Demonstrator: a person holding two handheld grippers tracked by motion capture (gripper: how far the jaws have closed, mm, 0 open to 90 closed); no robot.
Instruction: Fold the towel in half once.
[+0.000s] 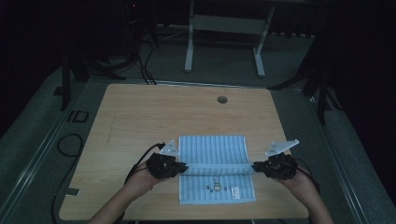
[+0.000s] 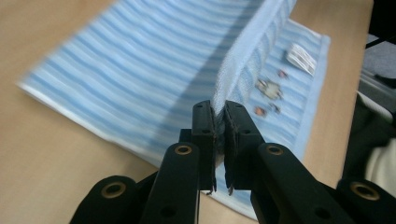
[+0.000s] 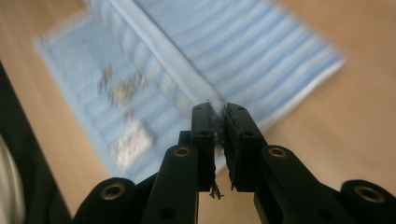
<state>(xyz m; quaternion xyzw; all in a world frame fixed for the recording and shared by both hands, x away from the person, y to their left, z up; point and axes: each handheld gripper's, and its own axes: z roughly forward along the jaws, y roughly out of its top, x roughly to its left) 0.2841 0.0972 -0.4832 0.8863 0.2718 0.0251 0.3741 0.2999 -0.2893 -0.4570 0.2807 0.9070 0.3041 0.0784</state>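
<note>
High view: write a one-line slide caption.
Both tools, left tool and right tool, pinch a striped blue towel mid-fold on a wooden table.

Towel's (image 3: pixel 196 60) printed motif and white label blurred beyond reading.

room dim | wooden table (image 1: pixel 140 112) | grey floor (image 1: pixel 224 51) | white frame (image 1: pixel 224 28) behind | cables (image 1: pixel 144 65)

Blue striped towel, mid-fold

The light-blue striped cotton towel (image 1: pixel 217 161) lay at lower centre, its middle ridge lifted, label end nearest.
</note>
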